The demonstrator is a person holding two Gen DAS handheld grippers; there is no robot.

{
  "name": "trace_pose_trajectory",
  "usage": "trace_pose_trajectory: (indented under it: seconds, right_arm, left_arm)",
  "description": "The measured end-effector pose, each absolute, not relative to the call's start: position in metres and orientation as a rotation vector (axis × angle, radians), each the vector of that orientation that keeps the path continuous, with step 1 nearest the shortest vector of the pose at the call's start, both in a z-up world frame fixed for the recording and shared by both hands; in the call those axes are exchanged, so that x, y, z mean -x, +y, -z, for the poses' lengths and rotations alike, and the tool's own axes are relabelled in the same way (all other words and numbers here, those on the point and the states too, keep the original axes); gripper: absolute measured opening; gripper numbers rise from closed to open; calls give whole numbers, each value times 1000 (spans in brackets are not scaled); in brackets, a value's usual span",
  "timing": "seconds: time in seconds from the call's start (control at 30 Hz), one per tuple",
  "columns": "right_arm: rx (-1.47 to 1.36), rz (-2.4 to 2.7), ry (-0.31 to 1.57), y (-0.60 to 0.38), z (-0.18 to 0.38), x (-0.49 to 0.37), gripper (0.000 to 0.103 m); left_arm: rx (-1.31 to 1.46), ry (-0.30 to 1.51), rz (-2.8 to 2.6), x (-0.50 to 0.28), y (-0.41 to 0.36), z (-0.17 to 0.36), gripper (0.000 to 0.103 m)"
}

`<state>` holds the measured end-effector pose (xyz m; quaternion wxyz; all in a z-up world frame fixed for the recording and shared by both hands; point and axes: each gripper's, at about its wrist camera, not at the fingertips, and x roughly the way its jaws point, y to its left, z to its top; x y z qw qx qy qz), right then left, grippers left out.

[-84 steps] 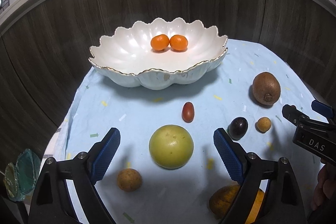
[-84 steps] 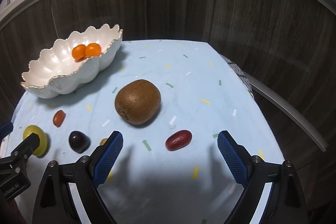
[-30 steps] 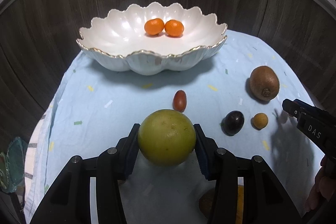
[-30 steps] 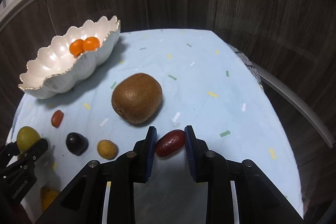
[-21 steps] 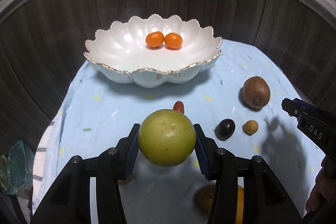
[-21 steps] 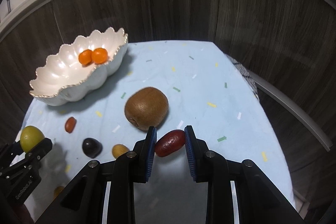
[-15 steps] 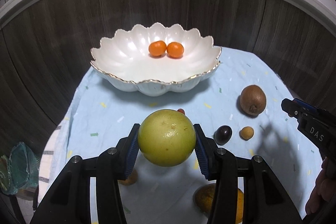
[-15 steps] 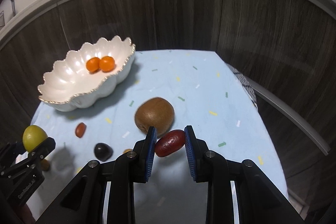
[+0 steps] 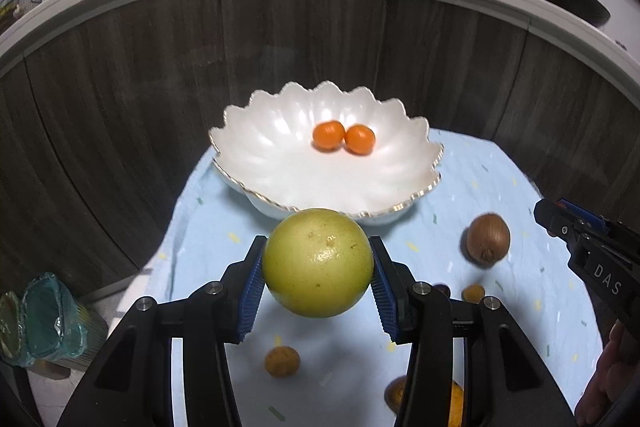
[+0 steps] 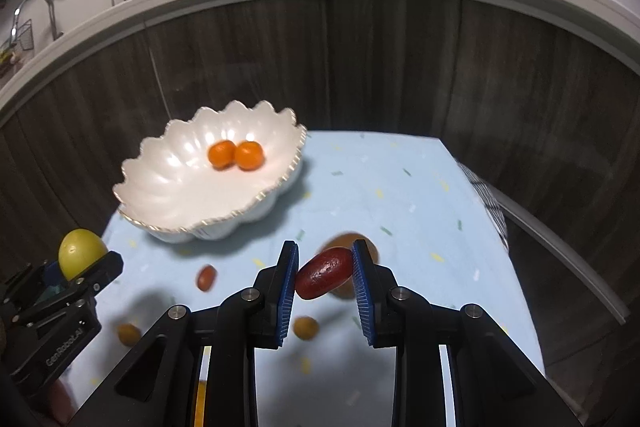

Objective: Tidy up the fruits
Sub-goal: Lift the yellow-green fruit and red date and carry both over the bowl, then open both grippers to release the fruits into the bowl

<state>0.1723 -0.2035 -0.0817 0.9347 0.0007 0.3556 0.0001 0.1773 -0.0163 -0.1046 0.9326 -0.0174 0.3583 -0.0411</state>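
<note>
Left gripper (image 9: 318, 269) clamps a yellow-green citrus (image 9: 318, 263); right gripper (image 10: 325, 275) pinches a red date (image 10: 322, 273) above the blue-clothed counter (image 10: 400, 195), scalloped bowl (image 9: 280, 163) ahead.

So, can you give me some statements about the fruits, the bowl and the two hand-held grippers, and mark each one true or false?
1. The left hand-held gripper holds a yellow-green citrus fruit. True.
2. The right hand-held gripper is open and holds nothing. False: it is shut on a dark red oblong fruit.
3. The white scalloped bowl holds two small oranges. True.
4. The kiwi lies inside the bowl. False: it rests on the light blue cloth.
5. The two oranges lie far apart. False: they lie side by side.
</note>
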Motion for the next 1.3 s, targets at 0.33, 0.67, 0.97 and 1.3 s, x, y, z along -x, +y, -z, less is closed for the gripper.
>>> trace_pose_trajectory:
  seconds: [0.33,0.67,0.97,1.3]
  right_arm:
    - [-12,-77,689,-171,53,-198,29]
    - [29,-91,672,-150,40,-228,29]
    - [30,-115,706,-137,45,-265,29]
    - [4,-153,803,-124,72,-298,29]
  left_arm:
    - [58,708,94,-196,-1,80,48]
    - [58,700,107,-233,17,65,48]
    - [32,719,120,-267,21,71,48]
    - [23,767,146,-296,22,86,48]
